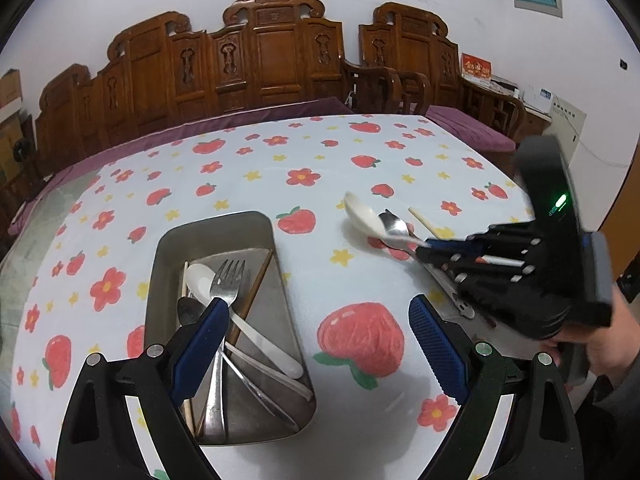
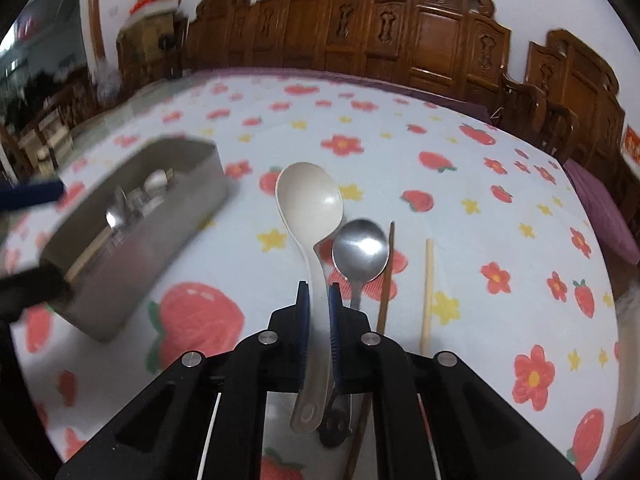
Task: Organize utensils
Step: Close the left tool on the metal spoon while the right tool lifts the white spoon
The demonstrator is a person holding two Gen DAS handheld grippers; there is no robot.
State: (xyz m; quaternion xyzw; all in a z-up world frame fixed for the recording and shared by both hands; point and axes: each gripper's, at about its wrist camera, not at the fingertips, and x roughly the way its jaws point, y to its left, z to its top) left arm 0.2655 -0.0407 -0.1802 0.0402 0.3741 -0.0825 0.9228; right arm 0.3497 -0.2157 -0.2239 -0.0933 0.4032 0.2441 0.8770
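Observation:
A metal tray [image 1: 216,224] on the flowered tablecloth holds a fork [image 1: 228,280], white and metal spoons and chopsticks. My left gripper [image 1: 320,344] hangs open over the tray's near right side, with nothing between its fingers. To the right, my right gripper [image 1: 428,246] is shut on the handle of a white spoon [image 1: 362,212], whose bowl points away. In the right wrist view the white spoon [image 2: 310,200] runs between the pads of the right gripper [image 2: 319,300]. A metal spoon [image 2: 360,250], a brown chopstick [image 2: 386,280] and a pale chopstick [image 2: 428,292] lie just right of it. The tray [image 2: 132,264] is at left.
A person's hand [image 1: 600,344] holds the right gripper at the table's right edge. A carved wooden bench [image 1: 260,52] with a purple cushion [image 1: 472,128] stands beyond the table's far edge. The cloth [image 1: 304,152] between the tray and the far edge is bare.

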